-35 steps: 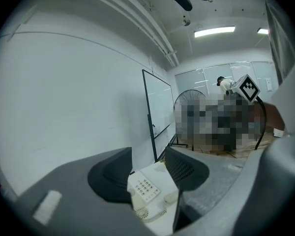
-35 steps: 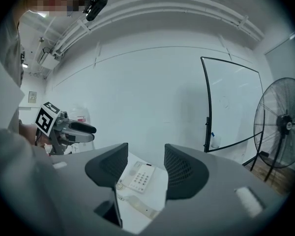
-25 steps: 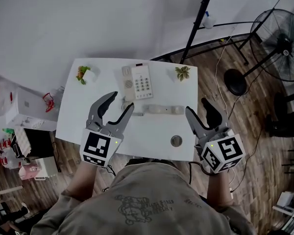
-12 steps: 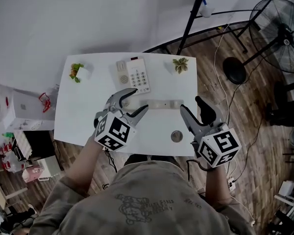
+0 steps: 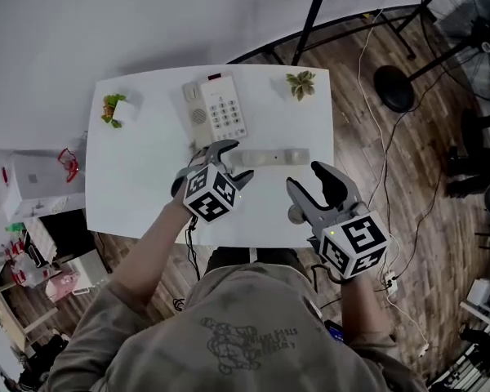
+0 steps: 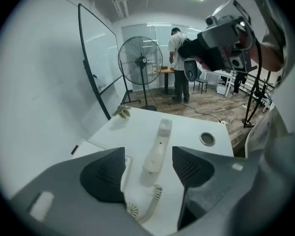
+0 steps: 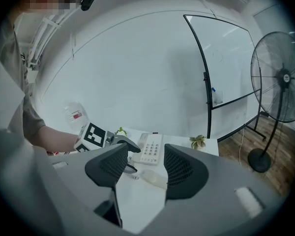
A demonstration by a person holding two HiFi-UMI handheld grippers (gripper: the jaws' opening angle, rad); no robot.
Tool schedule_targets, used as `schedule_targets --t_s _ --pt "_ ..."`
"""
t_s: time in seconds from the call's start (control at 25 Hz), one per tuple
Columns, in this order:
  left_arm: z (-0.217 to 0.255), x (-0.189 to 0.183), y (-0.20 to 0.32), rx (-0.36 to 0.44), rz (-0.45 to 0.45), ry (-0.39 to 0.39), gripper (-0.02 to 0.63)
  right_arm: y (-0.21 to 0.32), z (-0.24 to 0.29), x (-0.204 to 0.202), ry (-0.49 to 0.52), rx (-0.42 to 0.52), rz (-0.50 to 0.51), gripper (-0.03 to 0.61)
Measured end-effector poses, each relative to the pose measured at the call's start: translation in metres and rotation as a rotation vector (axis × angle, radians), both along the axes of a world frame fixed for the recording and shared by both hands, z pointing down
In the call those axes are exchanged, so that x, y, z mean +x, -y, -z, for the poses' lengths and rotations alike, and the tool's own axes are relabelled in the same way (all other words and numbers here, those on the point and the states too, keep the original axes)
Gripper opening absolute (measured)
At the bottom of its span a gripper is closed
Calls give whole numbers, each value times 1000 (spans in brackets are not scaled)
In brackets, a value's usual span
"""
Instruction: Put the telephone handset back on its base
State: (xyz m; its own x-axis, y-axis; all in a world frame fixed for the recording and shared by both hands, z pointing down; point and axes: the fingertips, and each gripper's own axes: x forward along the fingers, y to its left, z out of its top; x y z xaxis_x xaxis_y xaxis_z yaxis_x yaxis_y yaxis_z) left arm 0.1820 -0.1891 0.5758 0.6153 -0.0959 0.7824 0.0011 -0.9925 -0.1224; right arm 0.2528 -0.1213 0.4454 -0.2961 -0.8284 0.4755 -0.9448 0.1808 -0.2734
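Observation:
The beige telephone base (image 5: 216,113) with its keypad stands at the back middle of the white table (image 5: 139,170). The handset (image 5: 275,158) lies flat on the table in front of the base, off the cradle. Its coiled cord (image 6: 146,206) curls toward me. My left gripper (image 5: 233,163) is open just left of the handset's near end. In the left gripper view the handset (image 6: 157,149) lies just beyond the two jaws, in line with the gap between them. My right gripper (image 5: 309,184) hangs open above the table's front right, apart from the handset (image 7: 152,177).
Two small potted plants (image 5: 113,109) (image 5: 300,82) sit at the back corners. A round metal disc (image 5: 294,213) lies near the front edge by my right gripper. Standing fan (image 5: 465,23), black stand and cables are on the wooden floor right. A person (image 6: 179,65) stands far off.
My left gripper has moved right and forward from the table's front left up to the handset's left end. The right gripper has barely shifted.

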Motion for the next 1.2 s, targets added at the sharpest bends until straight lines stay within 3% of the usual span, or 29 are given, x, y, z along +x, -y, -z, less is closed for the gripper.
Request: schedule_targets --t_s 0.36,0.6,0.76,0.96,1.04,1.2 --pt "-87 16 -3 9 -175 204 299 -7 -42 8 10 -87 -21 249" --pt "-116 26 -10 -17 -260 270 299 -9 -60 16 12 -120 -45 249" --pt "-128 26 -10 -51 -257 284 297 -11 -66 21 11 -132 -60 249" --pt "-134 24 -12 16 -332 343 250 -20 -78 28 -2 -165 -91 256" --pt "-132 25 -16 -42 -295 340 250 -23 -82 27 2 -174 -94 256" --pt "-117 28 -25 -338 -67 256 247 -25 -83 21 37 -182 -101 255"
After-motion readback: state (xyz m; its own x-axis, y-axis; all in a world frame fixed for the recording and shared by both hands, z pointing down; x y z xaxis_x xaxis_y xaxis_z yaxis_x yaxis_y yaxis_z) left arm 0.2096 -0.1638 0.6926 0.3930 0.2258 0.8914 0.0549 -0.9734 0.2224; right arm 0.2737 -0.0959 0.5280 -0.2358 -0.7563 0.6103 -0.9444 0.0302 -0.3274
